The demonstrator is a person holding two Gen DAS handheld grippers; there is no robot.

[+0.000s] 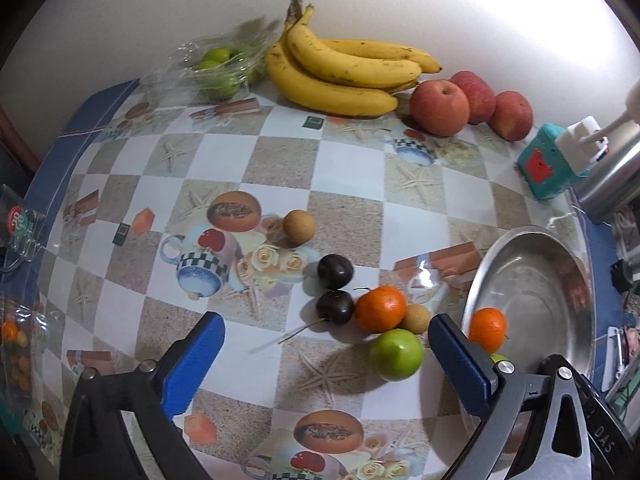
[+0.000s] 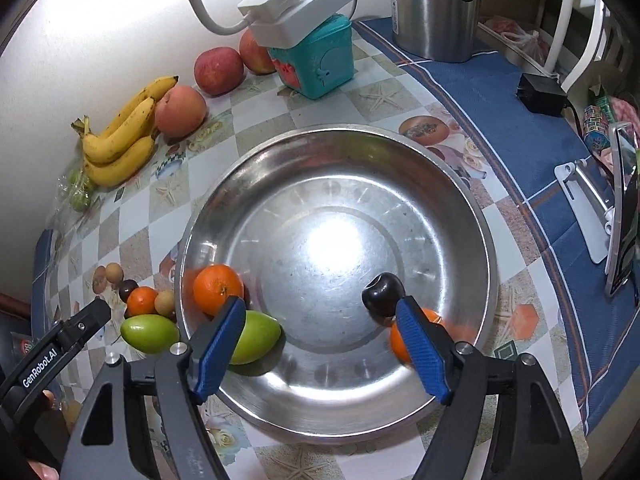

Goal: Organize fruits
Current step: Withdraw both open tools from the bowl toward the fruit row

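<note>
A wide, shallow bowl of scuffed stainless steel (image 2: 336, 152) is seen standing on a glossy checked tablecloth (image 1: 280, 160) printed with starfish and teacups. Inside the bowl, a dimpled round tangerine (image 2: 216, 288) and a smooth, oval green fruit (image 2: 256, 338) are lying against the left wall, touching each other. A dark, glossy cherry (image 2: 382, 294) is seen at the tip of the right-hand pad of the right gripper (image 2: 322, 340), with a second tangerine (image 2: 400, 344) partly hidden behind that pad. The right gripper's ribbed blue pads are spread apart, and nothing is pressed between them.

The left gripper (image 1: 326, 364) is held with its jaws wide and empty above the cloth. Just ahead of it, beside the bowl's rim, a loose cluster is gathered: another smooth green fruit (image 1: 396, 354), an orange tangerine (image 1: 380, 308), two dark stemmed cherries (image 1: 335, 288) and a small tan, matte round fruit (image 1: 416, 318). A second tan fruit (image 1: 298, 227) lies apart. Against the wall, spotted yellow bananas (image 1: 340, 72), three red apples (image 1: 440, 106) and bagged green limes (image 1: 218, 68) are ranged.
</note>
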